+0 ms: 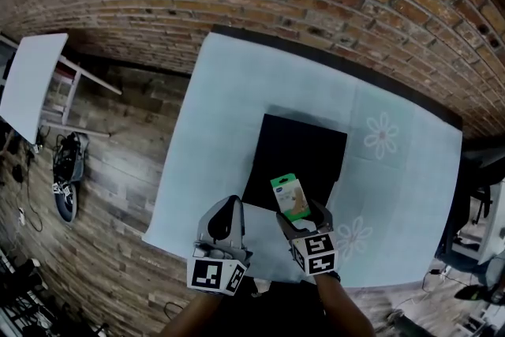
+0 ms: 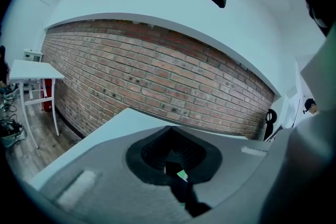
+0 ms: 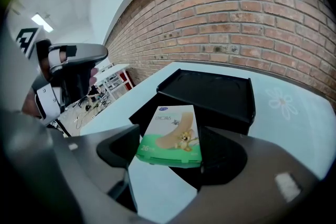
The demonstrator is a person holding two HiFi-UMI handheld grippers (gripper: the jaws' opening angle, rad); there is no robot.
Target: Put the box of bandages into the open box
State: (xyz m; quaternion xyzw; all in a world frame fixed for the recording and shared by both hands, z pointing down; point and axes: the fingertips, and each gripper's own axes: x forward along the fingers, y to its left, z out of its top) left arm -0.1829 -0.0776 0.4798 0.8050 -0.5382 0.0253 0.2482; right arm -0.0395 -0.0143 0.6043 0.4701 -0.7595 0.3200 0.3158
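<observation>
Head view: right tool (image 1: 302,219) is clamped on the box of bandages (image 1: 289,197), held up at the near edge of the black open box (image 1: 304,158) on the desk (image 1: 229,114). Left tool (image 1: 227,211) is alongside, farther from the open box.

Left gripper view: jaws together, nothing held.

Right gripper view: the carton's long axis runs along the jaws, and the open box lies just ahead and below. "26" is legible on the green band; the blue logo is unreadable.

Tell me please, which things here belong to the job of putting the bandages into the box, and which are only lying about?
For the job:
box of bandages, held in the right gripper
open black box

Lying about:
white side table
shoes on the floor
</observation>
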